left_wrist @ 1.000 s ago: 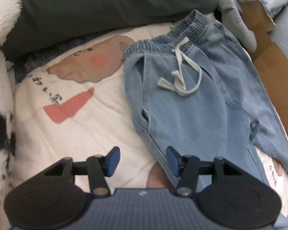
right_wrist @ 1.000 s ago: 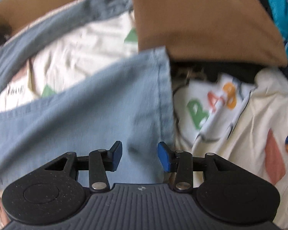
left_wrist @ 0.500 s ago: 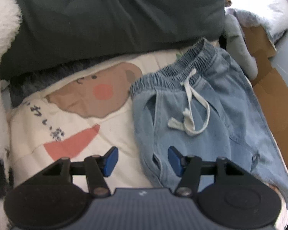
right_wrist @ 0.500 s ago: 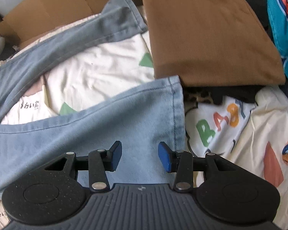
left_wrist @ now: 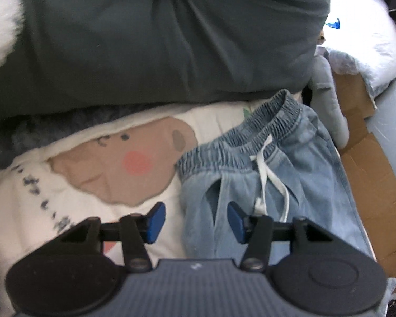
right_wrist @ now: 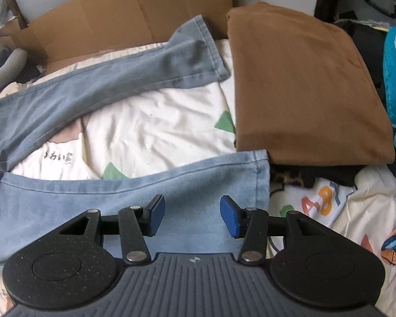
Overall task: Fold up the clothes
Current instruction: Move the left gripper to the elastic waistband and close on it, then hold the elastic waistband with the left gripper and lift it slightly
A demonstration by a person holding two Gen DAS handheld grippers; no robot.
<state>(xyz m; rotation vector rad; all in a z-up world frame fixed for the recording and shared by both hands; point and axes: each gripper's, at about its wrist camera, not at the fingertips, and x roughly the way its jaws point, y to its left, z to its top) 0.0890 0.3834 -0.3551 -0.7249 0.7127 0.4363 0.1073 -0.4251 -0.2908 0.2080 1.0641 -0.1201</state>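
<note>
Lying flat on the cream bedsheet (right_wrist: 155,121) with cartoon pictures is one pair of light blue jeans (left_wrist: 290,185). Nearest in the left wrist view is the left gripper (left_wrist: 195,222). Its blue pads are about half apart and closing, and they press on nothing. The side edge of the jeans, by a pocket slit, sits under the gap between them, but the blur makes it hard to tell if they touch the cloth. Just past that is the white drawstring (left_wrist: 266,182), then the stretchy waistband (left_wrist: 240,134). The waistband points away toward one big dark grey pillow (left_wrist: 158,39).

The right gripper (right_wrist: 192,216) hangs over the other end of the jeans (right_wrist: 118,198). Its pads are about half apart and opening, with nothing held. So the jeans run long from the waistband to the leg ends. There are two legs, spread apart in a V with bare sheet between them. The near leg ends at a hem (right_wrist: 261,177) just past the gripper. The far leg (right_wrist: 105,89) reaches toward the cardboard (right_wrist: 134,13). Beside the hems is one folded brown cloth (right_wrist: 303,87).

Only the left view shows the waistband and drawstring. Only the right view shows both hems and the brown cloth.
</note>
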